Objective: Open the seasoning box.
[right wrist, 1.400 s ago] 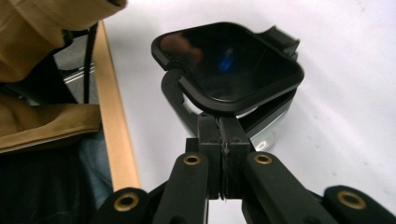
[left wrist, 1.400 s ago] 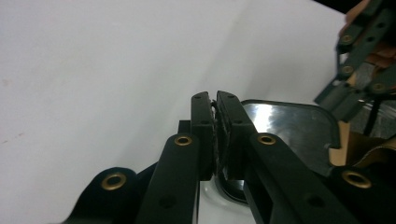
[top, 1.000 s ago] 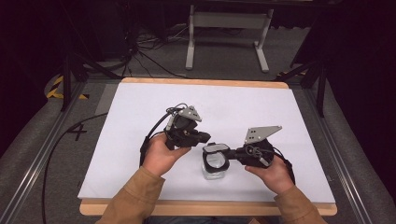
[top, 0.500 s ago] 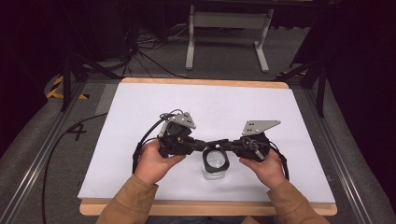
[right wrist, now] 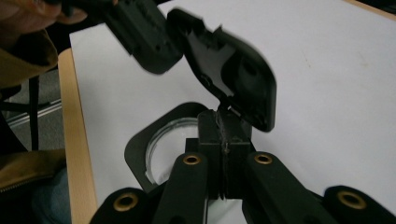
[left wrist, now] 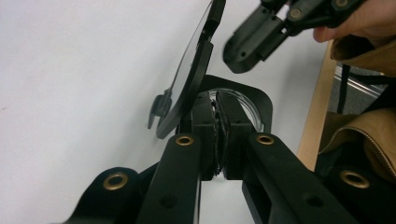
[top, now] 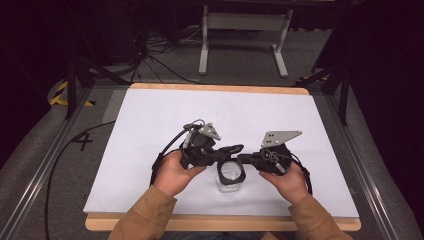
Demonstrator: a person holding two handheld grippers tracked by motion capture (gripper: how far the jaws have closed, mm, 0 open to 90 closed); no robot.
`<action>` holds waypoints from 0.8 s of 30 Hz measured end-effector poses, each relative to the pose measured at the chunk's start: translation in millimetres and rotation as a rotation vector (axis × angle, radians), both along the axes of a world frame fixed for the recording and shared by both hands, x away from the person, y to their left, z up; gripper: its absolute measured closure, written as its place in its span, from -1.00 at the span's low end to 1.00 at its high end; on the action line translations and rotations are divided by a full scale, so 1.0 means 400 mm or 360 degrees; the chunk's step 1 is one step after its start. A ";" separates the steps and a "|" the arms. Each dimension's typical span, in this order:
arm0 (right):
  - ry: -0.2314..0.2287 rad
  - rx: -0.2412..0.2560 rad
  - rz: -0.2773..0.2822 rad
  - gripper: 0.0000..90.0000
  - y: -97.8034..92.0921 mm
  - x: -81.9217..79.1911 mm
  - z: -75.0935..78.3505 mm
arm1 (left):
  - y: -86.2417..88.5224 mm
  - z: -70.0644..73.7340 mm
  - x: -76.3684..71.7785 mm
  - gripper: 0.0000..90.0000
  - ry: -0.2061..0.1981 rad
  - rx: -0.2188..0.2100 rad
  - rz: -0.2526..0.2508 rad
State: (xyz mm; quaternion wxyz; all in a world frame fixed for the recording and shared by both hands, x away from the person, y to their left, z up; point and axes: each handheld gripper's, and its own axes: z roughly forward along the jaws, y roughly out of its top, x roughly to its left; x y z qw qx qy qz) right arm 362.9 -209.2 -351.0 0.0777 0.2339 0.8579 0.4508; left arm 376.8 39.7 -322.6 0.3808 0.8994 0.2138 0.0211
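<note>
Near the table's (top: pixel 150 115) front edge, both grippers' jaws clamp the container's (top: pixel 230 181) rim.

My left hand-held gripper (top: pixel 231 149) has drawn toward lower centre, meeting my right hand-held gripper (top: pixel 243 158); the container (top: pixel 230 175) lid (top: pixel 231 148) now stands raised.

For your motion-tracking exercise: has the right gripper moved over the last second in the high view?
Yes. The right gripper has shifted left and slightly toward the person, away from the table's right edge, closing in on the clear container.
</note>
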 end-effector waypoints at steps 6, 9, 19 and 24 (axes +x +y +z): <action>0.0037 -0.0042 -0.0035 0.99 -0.020 -0.003 -0.022 | 0.004 -0.002 0.024 0.92 -0.0005 -0.0026 0.0051; 0.0070 -0.0067 -0.0062 0.99 -0.025 -0.002 -0.033 | 0.004 -0.003 0.033 0.92 -0.0009 -0.0043 0.0069; 0.0287 -0.0256 -0.0025 0.99 -0.025 0.003 -0.092 | 0.006 -0.008 0.059 0.92 -0.0009 -0.0077 0.0105; 0.0337 -0.0302 0.0009 0.99 -0.017 0.001 -0.104 | 0.009 -0.009 0.066 0.92 -0.0001 -0.0118 0.0107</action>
